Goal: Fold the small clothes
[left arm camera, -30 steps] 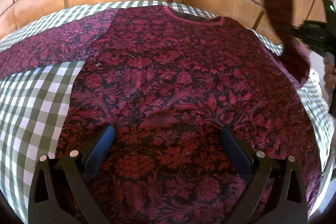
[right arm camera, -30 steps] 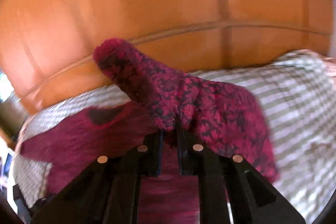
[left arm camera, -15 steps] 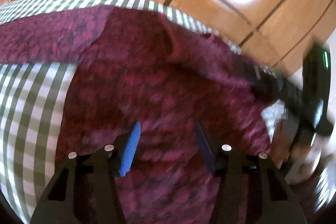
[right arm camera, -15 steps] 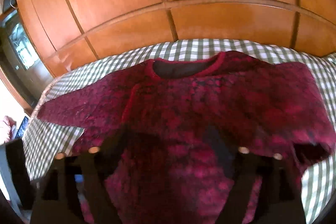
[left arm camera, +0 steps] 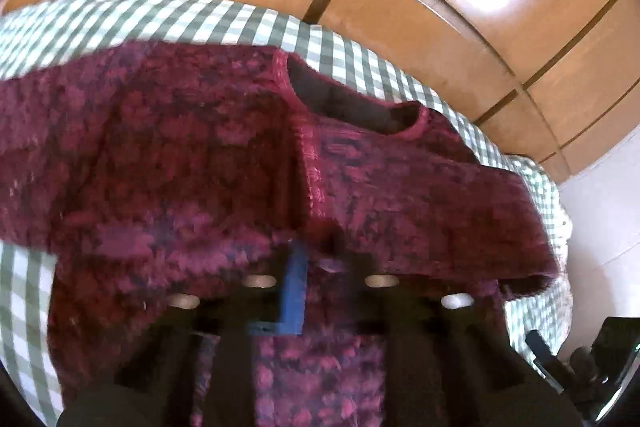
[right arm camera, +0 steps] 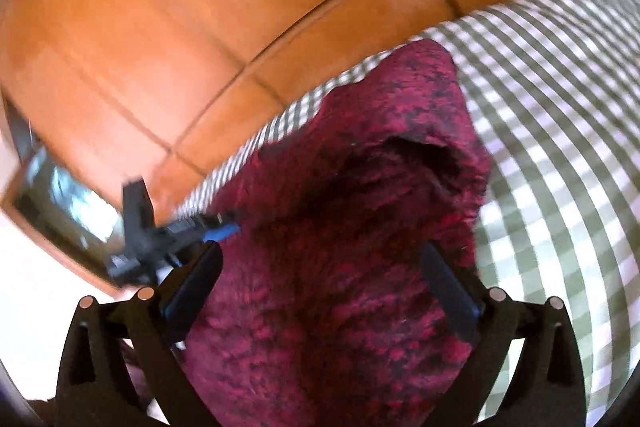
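The soft, floppy maroon sweater (left arm camera: 360, 187) on the checked bed (left arm camera: 200, 23) suits hem grips: left tongs (left arm camera: 316, 267) pinch its fabric, right tongs (right arm camera: 320, 283) are opening, empty.

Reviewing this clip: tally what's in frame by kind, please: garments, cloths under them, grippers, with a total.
Garments: 1, a dark red patterned sweater
Checked cloths: 1, green-and-white checked cloth under it
Grippers: 2, left gripper shut on the sweater, right gripper with jaws opening over the fabric, not pinching it
Total: 4
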The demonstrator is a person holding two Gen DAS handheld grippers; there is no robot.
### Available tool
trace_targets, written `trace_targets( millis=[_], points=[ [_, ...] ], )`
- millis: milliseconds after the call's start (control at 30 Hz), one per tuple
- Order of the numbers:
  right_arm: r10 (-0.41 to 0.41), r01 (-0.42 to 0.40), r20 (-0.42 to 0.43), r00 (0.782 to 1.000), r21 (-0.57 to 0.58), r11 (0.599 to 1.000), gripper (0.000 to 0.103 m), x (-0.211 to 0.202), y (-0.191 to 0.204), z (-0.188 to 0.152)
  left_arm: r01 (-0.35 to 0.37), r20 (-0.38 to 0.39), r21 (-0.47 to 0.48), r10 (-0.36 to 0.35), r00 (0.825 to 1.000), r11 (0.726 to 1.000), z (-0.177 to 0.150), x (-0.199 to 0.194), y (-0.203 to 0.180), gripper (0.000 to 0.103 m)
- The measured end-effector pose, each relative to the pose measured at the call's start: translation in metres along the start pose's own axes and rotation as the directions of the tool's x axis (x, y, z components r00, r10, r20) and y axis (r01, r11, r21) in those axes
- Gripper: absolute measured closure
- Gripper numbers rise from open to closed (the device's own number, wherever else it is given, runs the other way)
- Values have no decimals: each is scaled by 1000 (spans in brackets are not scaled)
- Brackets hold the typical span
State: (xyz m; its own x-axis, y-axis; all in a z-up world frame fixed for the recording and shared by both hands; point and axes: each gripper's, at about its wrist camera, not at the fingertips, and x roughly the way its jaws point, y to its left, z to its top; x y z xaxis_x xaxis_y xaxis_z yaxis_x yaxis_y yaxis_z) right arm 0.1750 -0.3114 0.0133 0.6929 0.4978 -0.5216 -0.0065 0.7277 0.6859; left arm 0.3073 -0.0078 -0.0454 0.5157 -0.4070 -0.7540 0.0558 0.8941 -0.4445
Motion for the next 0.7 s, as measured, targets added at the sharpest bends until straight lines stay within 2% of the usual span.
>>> trace_targets(
  millis=[100,200,333,400,467,533,567,700],
  points=[
    [-5,4,25,1000,55,998,4,-4,-12,6,1,80,2,-1,997,1000,2,-22,4,96],
    [-3,0,47,999,68,998,4,-9,-16,8,-12,142,-34,16,990,999,5,-49,24,96],
    [30,-35,77,997,63,997,5,-12,-7,15,-50,145,-21,52,988,999,-1,-63,48,96],
    [24,-27,95,995,32,999,11,-8,5,20,-53,143,-25,56,988,998,-6,-67,56,96],
    [18,-18,72,997,-3,1000,15,5,17,25,-56,149,-29,60,987,998,-12,-69,61,96],
    [-24,26,55,998,-36,999,16,23,24,28,-59,157,-38,64,985,998,-16,-72,64,96],
    [-81,84,42,996,-71,994,17,36,29,29,-68,169,-44,74,983,997,-17,-74,66,96],
    [-216,212,-41,975,-94,973,22,77,16,21,-95,189,-88,110,976,992,-23,-80,80,96]
  ],
)
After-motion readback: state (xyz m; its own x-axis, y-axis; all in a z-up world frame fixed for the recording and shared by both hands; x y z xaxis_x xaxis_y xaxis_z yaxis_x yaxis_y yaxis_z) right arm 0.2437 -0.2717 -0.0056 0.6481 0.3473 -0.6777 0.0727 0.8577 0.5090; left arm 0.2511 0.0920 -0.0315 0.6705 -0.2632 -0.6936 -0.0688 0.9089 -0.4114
